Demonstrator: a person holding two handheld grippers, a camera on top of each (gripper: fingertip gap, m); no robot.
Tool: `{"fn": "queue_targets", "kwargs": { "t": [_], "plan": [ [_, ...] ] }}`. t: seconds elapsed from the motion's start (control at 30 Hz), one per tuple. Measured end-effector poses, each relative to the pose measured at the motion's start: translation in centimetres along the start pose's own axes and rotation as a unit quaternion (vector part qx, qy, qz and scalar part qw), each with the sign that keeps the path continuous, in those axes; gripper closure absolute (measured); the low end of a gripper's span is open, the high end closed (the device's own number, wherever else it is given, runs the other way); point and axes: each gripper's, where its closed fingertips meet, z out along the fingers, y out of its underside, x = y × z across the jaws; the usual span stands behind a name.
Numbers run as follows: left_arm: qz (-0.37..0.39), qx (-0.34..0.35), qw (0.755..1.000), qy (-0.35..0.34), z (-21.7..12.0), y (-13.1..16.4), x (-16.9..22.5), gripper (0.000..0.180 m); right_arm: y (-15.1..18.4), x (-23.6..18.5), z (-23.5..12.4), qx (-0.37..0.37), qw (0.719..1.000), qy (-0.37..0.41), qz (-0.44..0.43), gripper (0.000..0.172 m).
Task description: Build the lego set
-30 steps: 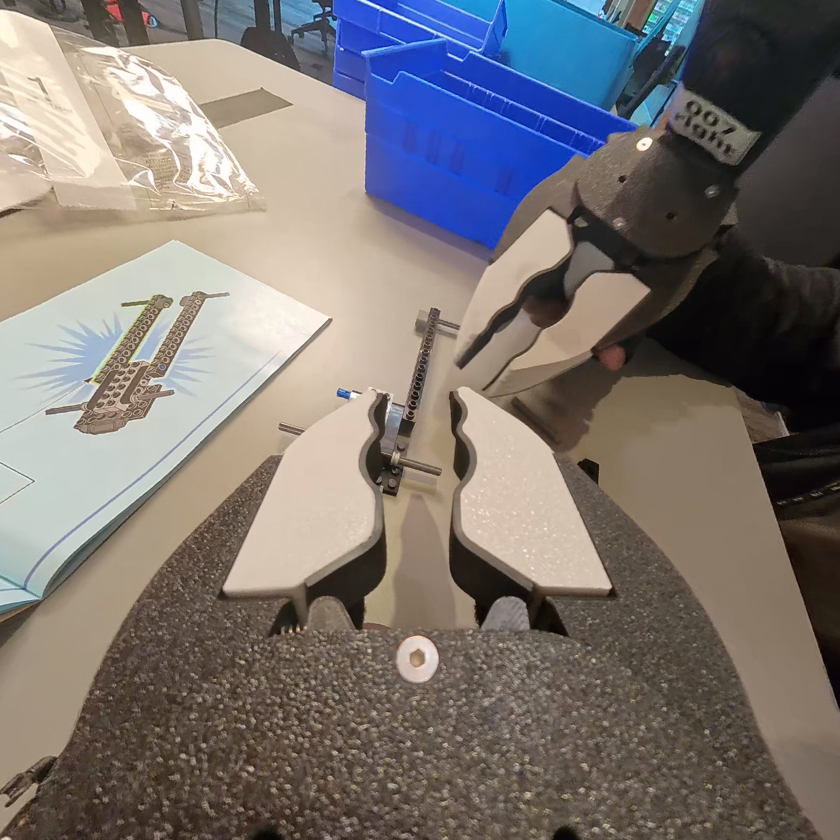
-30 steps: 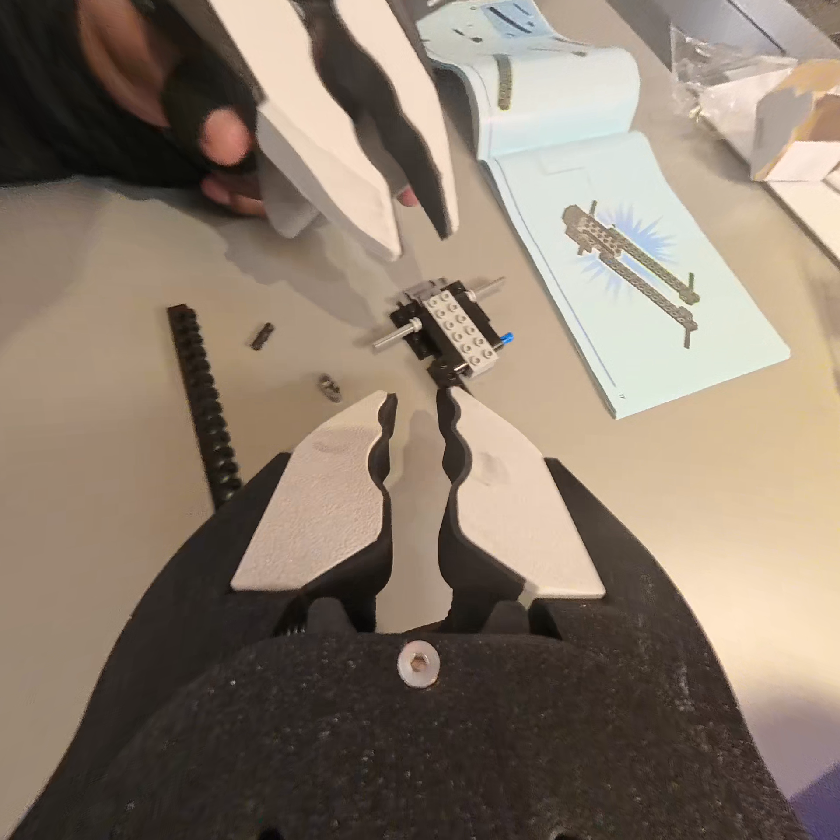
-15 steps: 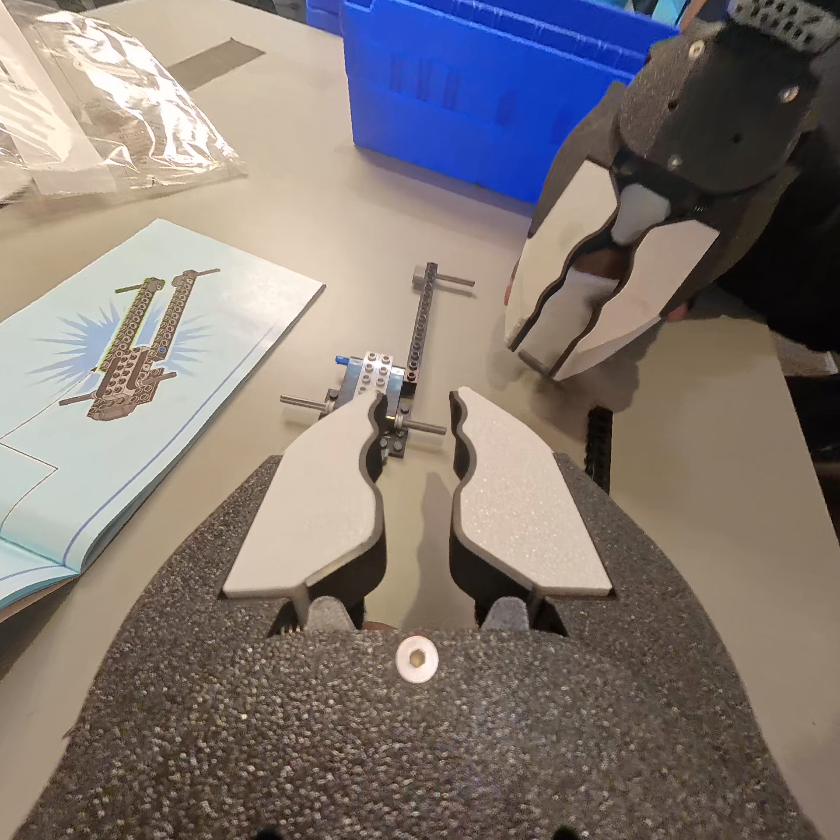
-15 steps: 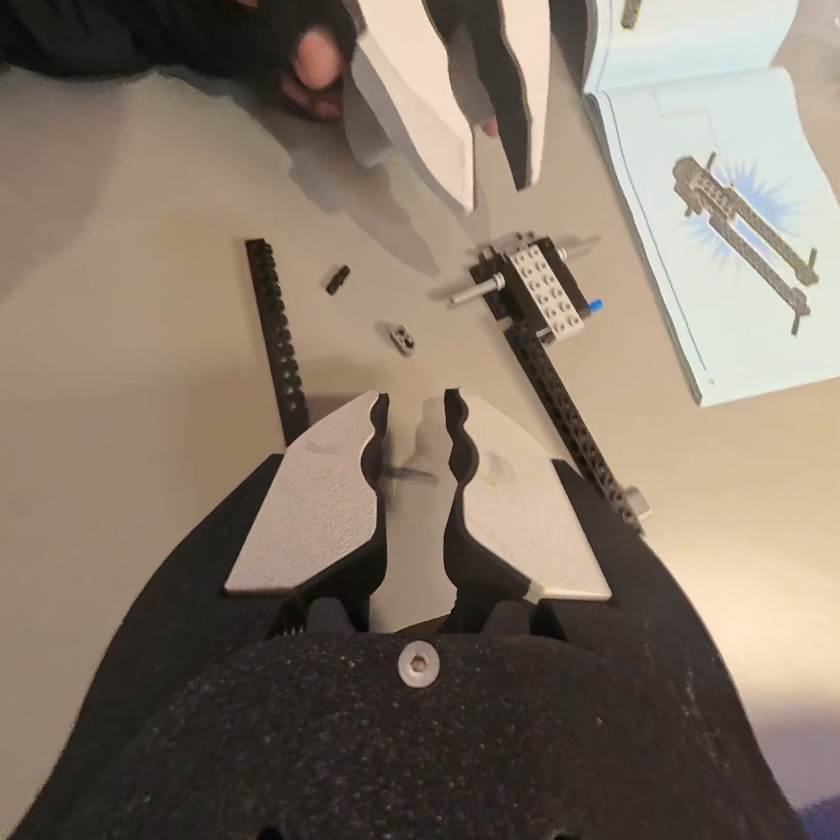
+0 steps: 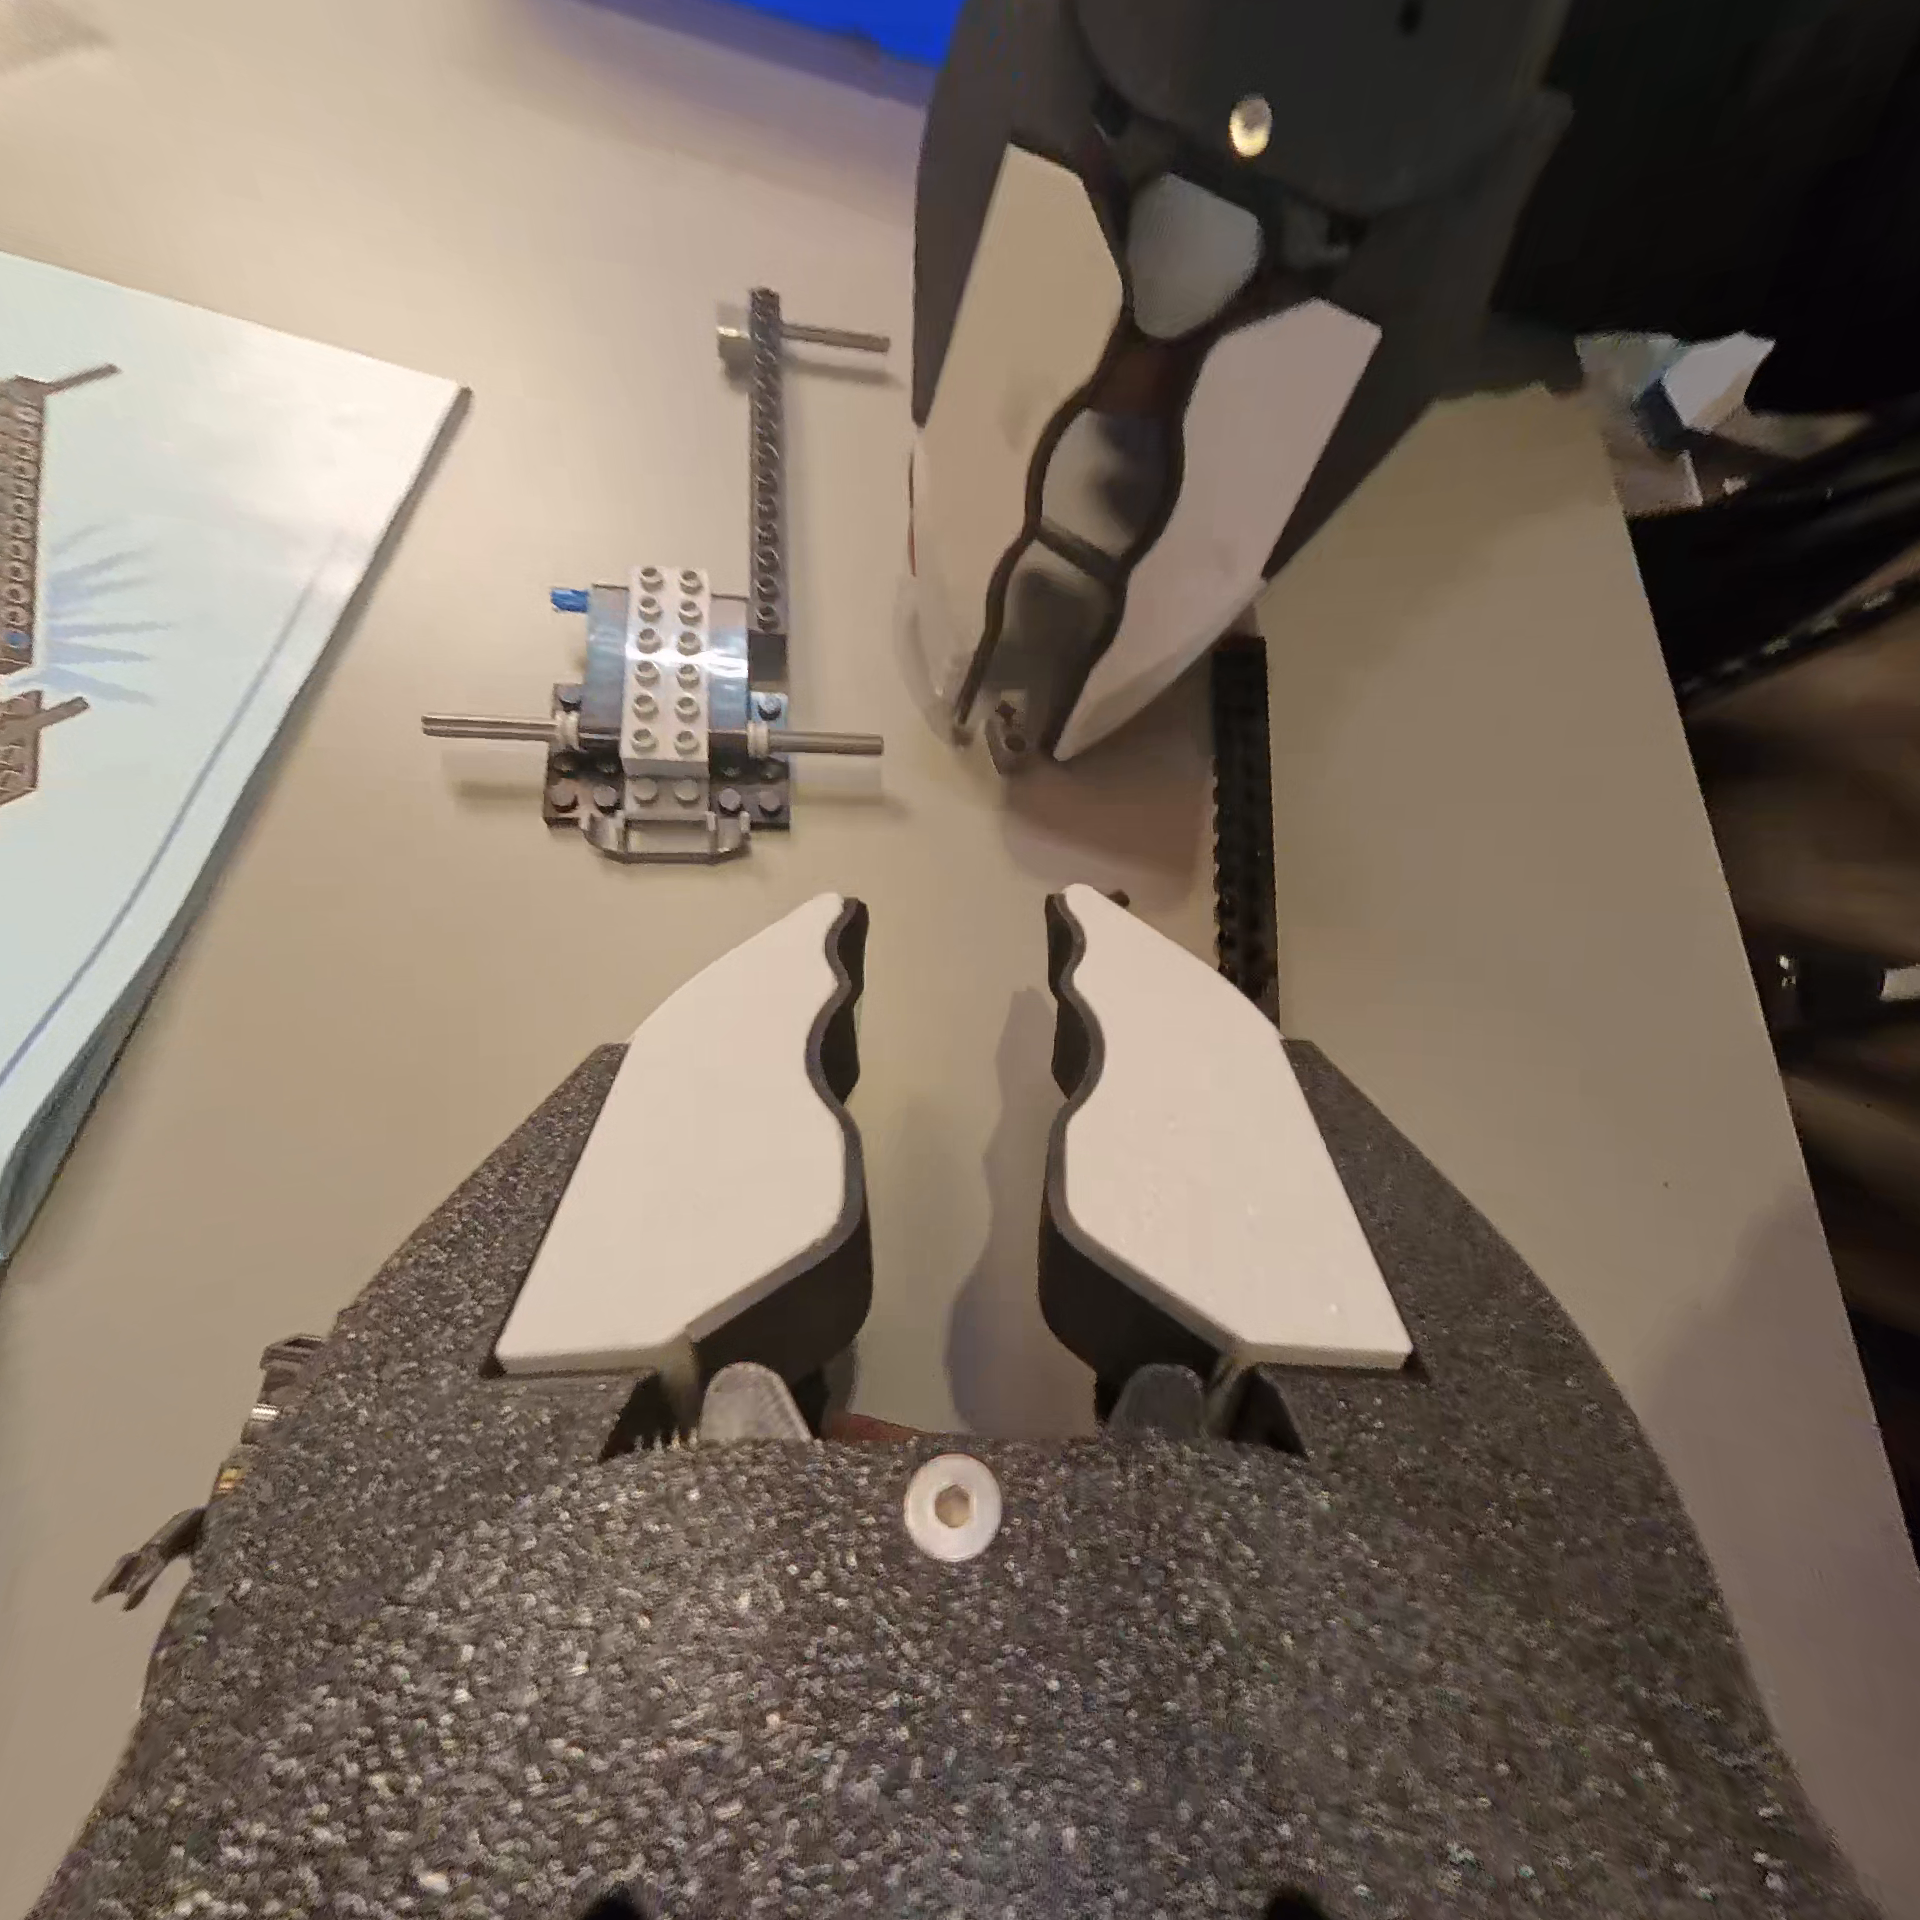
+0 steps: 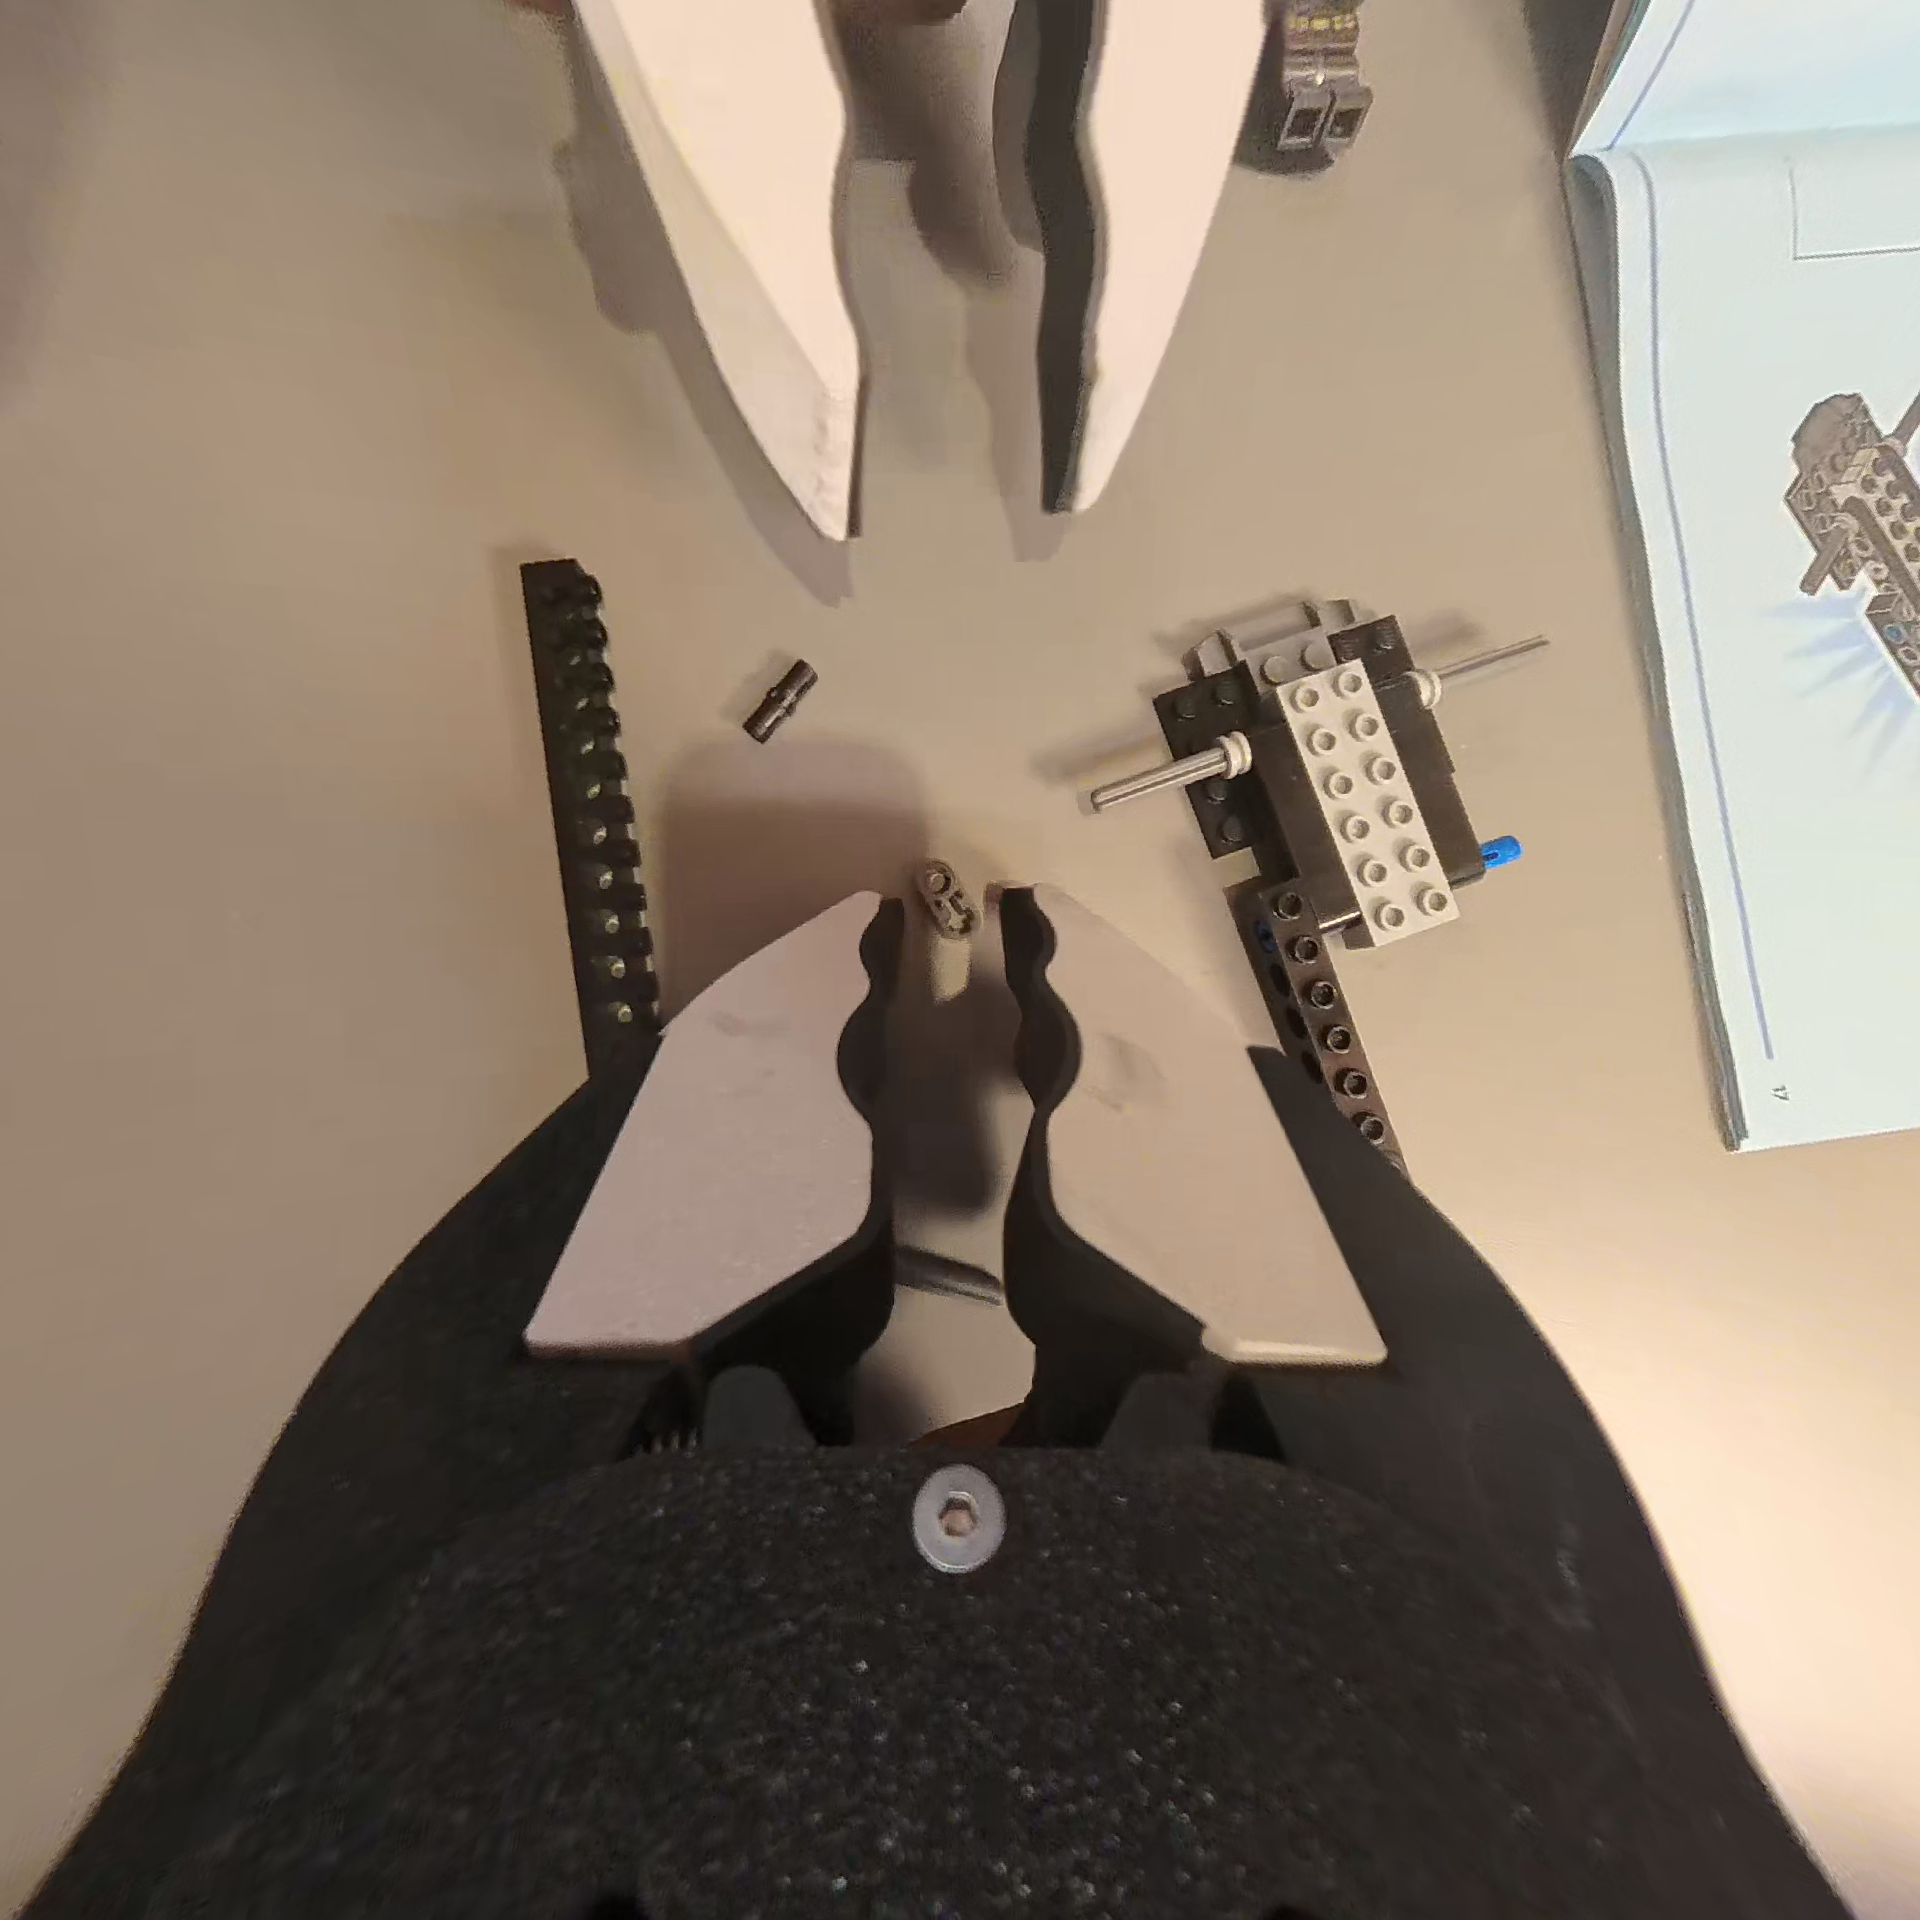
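Presently, a small grey two-hole connector (image 6: 950, 902) is bracketed on the table (image 6: 312, 416) by the narrowly parted fingertips of the right gripper (image 6: 940, 899), with gaps visible beside both pads, so nothing is lifted yet. Nothing is carried by the left gripper (image 5: 956, 904), whose jaws are spread wider over bare table; the brick assembly (image 5: 665, 707) is lying ahead and left of it, and a black pin (image 6: 781, 698) is left loose beyond the right gripper's tips.

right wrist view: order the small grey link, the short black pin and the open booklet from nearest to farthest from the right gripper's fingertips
1. Small grey link: on the table between the right gripper's tips, with gaps either side.
2. Short black pin: ahead and left, lying loose.
3. Open booklet: far right, beyond the brick assembly.
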Motion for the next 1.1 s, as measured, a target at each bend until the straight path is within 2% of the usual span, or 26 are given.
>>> {"fn": "queue_targets", "kwargs": {
  "t": [0.07, 0.2, 0.27, 0.43, 0.7, 0.77, 0.83, 1.0, 1.1],
  "plan": [
    [0.016, -0.02, 1.0, 0.004, 0.4, 0.6, 0.4, 0.147, -0.1, 0.0, 0.1, 0.007, 1.0, 0.0, 0.004, 0.161],
    [0.061, -0.049, 0.997, 0.012, 0.9, 1.4, 1.4, 0.145, -0.4, 0.2, 0.4, 0.023, 1.0, 0.006, 0.005, 0.163],
    [0.078, -0.058, 0.995, 0.012, 1.1, 1.7, 1.7, 0.14, -0.7, 0.1, 0.5, 0.03, 1.0, 0.003, 0.006, 0.163],
    [0.144, -0.073, 0.987, -0.003, 1.8, 1.8, 1.9, 0.145, -0.9, -0.4, 0.7, 0.037, 0.999, -0.001, 0.0, 0.163],
    [0.193, -0.082, 0.977, 0.047, 2.6, 1.6, 2.5, 0.151, -0.9, -0.6, 0.4, 0.049, 0.999, 0.004, -0.012, 0.154],
    [0.193, -0.092, 0.975, 0.051, 2.8, 1.7, 2.6, 0.159, -0.9, -0.5, 0.2, 0.054, 0.998, 0.01, -0.015, 0.152],
    [0.195, -0.092, 0.975, 0.049, 2.8, 1.7, 2.5, 0.175, -0.9, -0.4, -0.2, 0.061, 0.998, 0.018, -0.018, 0.151],
    [0.154, -0.093, 0.982, 0.058, 2.4, 1.8, 2.4, 0.176, -1.8, 0.2, -1.1, 0.101, 0.994, 0.039, -0.028, 0.151],
    [0.098, -0.031, 0.993, 0.063, 1.5, 0.1, 2.1, 0.176, -3.0, 0.3, -1.7, 0.145, 0.987, 0.053, -0.05, 0.151]
  ]
}}
